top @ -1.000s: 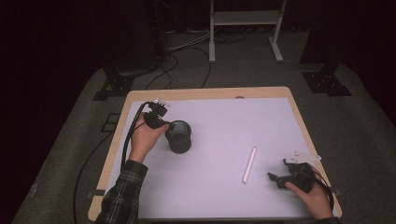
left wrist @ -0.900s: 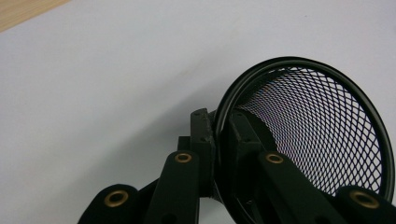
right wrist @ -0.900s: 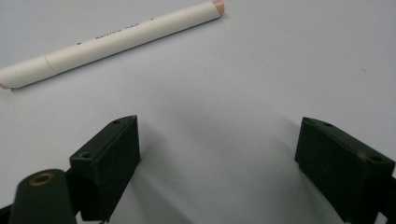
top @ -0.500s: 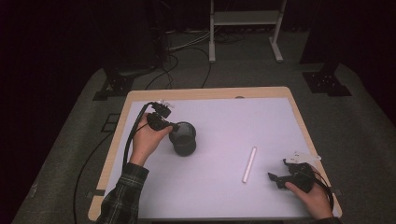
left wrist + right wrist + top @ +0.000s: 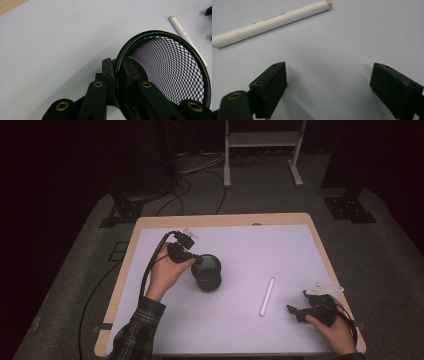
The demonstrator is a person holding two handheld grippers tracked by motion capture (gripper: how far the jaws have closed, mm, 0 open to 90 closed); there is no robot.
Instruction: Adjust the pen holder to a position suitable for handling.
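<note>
A black mesh cup [image 5: 208,272] [image 5: 170,75] is tilted over the white mat left of centre. My left gripper [image 5: 194,258] [image 5: 117,67] is shut on its rim, one jaw inside the cup and one outside. A white marker pen [image 5: 266,296] [image 5: 272,23] lies flat on the mat to the right of the cup, and it also shows at the upper right of the left gripper view [image 5: 187,37]. My right gripper [image 5: 296,311] [image 5: 328,82] stands open low over the mat near the front right corner, a short way from the pen, with nothing between its jaws.
The white mat covers a wooden table [image 5: 220,220] whose edge shows at the back. Cables [image 5: 200,175] and stand legs [image 5: 295,170] lie on the dark floor behind the table.
The left hand has carried the mesh cup a little to the right and toward the front, tilting it. The right gripper and the pen have stayed where they were.
</note>
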